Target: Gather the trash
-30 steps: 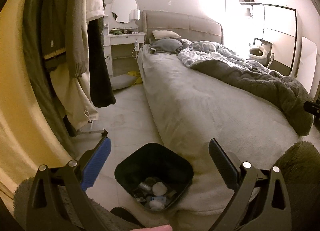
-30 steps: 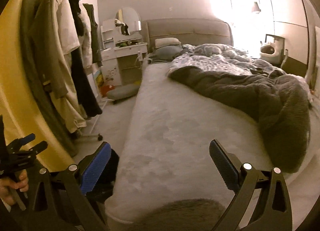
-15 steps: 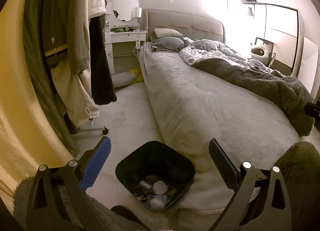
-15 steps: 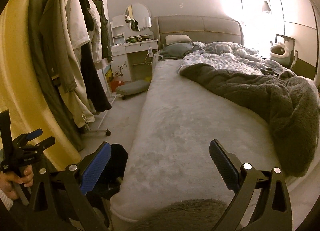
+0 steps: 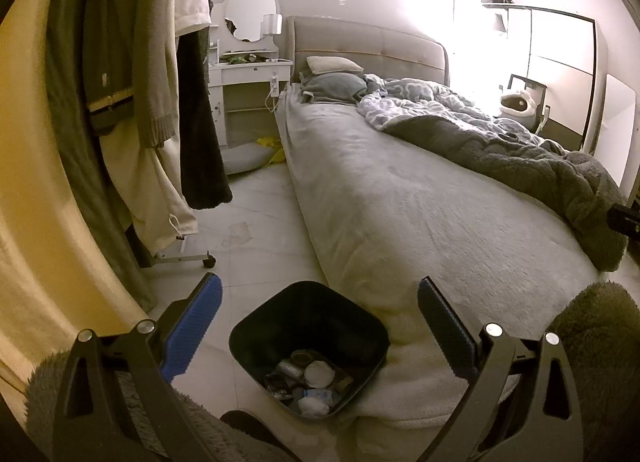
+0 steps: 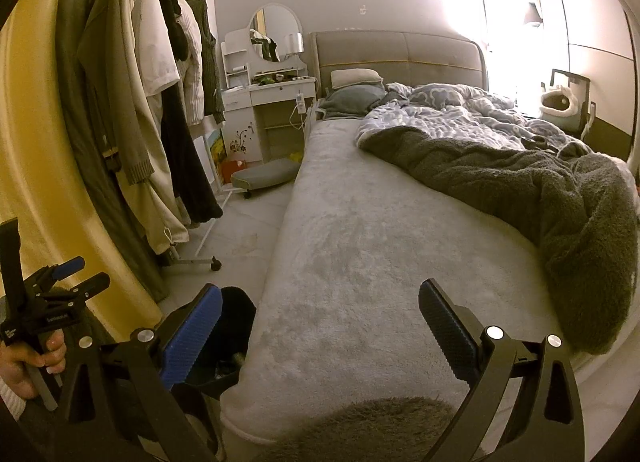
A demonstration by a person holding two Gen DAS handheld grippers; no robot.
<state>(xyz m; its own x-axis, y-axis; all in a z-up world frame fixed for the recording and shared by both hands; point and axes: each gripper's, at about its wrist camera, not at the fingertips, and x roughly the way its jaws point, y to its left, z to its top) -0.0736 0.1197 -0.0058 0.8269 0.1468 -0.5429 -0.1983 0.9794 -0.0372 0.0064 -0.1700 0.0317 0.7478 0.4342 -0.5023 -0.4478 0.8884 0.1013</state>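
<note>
Trash [image 5: 310,376]: a small heap of crumpled white wads, wrappers and one bottle-like item, lying at the bottom of one black bin [image 5: 362,336]; the exact count of pieces cannot be told. Bin stands on the pale tiled floor [image 5: 256,222], its right rim touching the near corner of the bed [image 5: 420,214].

Listing, left to right:

- Curtain [image 5: 28,190], one, yellow, along the left edge.
- Clothes rack [image 5: 188,258], one, on castors; several garments hang from it, among them one olive coat [image 5: 80,74], one knit sweater [image 5: 156,62] and one black fleece [image 5: 200,134].
- Left gripper [image 5: 318,312], one; jaws spread wide, holding nothing, framing the bin below. Blue pad on the left finger, black pad on the right. In the right wrist view it appears small at the left edge [image 6: 76,274], held in a hand [image 6: 30,362].
- Dressing table [image 6: 268,102], one, white, with one oval mirror [image 6: 276,32].
- Floor cushion [image 6: 264,174], one, grey, just beside the bed.
- Right gripper [image 6: 320,308], one; jaws likewise spread wide and empty, hovering over the bed's near end, the bin partly hidden behind its blue pad.
- Pillows, two, stacked at the headboard [image 6: 396,50]: one cream [image 6: 354,77], one grey-green [image 6: 352,100].
- Covers, two: one patterned grey quilt [image 6: 460,114], one dark fleece blanket [image 6: 520,182], both bunched on the bed's right half.
- Pet bed [image 6: 558,102], one, far right.
</note>
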